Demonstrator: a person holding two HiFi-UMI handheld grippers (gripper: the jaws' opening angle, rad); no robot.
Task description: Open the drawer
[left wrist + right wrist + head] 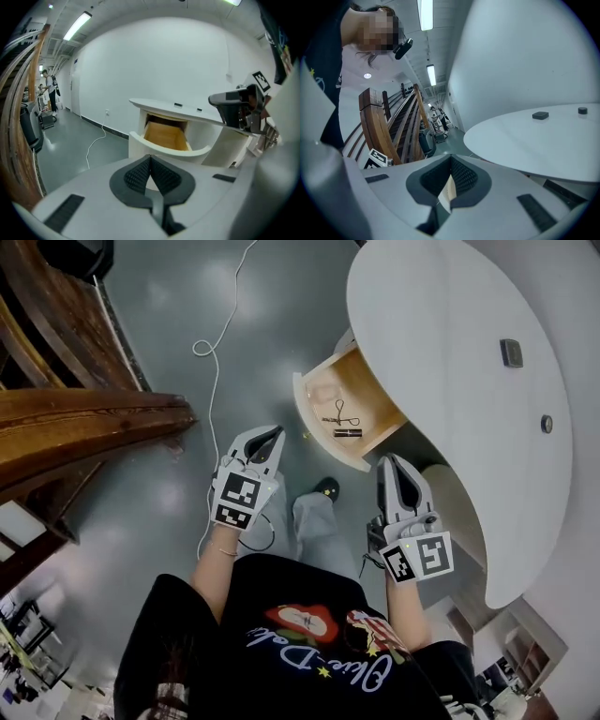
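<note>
The drawer stands pulled out from under the white curved desk; its wooden inside shows, with a black clip and a small dark item in it. My left gripper hangs to the left of the drawer's white curved front, apart from it. In the left gripper view the pads meet at the tip with nothing between them, and the open drawer lies ahead. My right gripper sits just right of the drawer, below the desk edge, jaws shut and empty.
A white cable trails over the grey floor. A wooden stair railing runs along the left. Two small dark fittings sit on the desk top. The person's shoe is on the floor between the grippers.
</note>
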